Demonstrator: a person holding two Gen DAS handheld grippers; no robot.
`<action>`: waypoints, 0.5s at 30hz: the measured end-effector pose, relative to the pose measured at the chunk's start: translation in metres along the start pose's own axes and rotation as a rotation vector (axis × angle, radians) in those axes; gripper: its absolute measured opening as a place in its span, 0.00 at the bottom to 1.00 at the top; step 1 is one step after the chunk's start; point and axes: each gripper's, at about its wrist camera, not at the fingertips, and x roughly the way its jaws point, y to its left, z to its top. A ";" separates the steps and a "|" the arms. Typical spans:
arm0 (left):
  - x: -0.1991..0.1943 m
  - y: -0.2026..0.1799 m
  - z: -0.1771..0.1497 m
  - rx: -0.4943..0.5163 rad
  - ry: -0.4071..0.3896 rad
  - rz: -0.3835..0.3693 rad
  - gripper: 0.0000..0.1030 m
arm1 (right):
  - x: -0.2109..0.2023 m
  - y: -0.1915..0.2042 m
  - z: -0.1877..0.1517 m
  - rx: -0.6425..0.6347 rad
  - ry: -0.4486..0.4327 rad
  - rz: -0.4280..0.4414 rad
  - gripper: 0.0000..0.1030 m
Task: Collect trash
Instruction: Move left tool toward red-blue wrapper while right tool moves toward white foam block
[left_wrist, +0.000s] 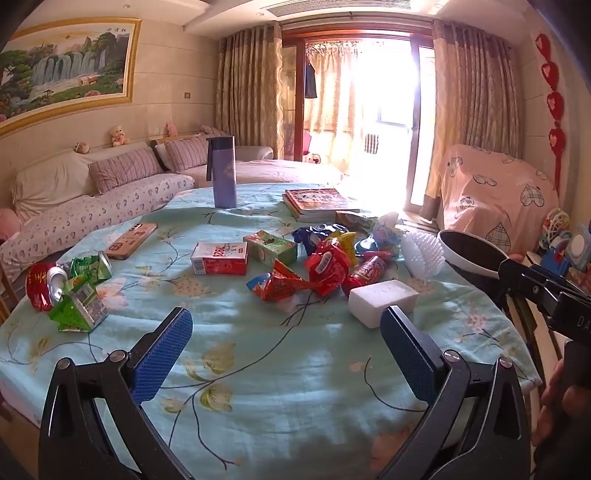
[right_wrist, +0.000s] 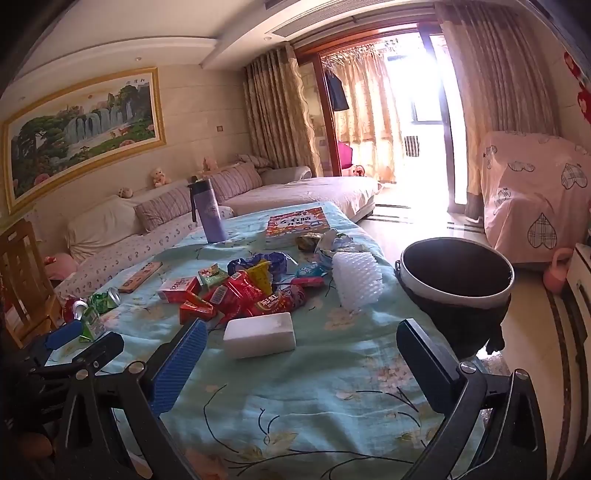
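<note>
Starting | left gripper (left_wrist: 286, 345) and right gripper (right_wrist: 301, 365) spread wide, empty | wrappers (left_wrist: 317, 269), foam block (right_wrist: 259, 335) untouched on table (left_wrist: 295, 387) | bin (right_wrist: 456, 275) apparently empty

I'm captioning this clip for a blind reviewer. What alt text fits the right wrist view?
The open right gripper hovers empty over a table in a floral cloth, facing a white foam block and a heap of snack wrappers. A black-lined bin stands off the table's right edge; a purple bottle and a book sit further back.
</note>
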 end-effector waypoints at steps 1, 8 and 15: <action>0.000 0.000 0.000 -0.001 0.000 0.000 1.00 | 0.000 0.000 0.000 0.001 0.000 0.001 1.00; -0.002 -0.001 0.001 0.004 -0.001 0.000 1.00 | -0.002 0.001 0.001 0.001 -0.006 0.010 1.00; -0.001 -0.002 0.002 0.004 -0.002 -0.001 1.00 | -0.001 0.003 0.000 -0.002 -0.007 0.020 1.00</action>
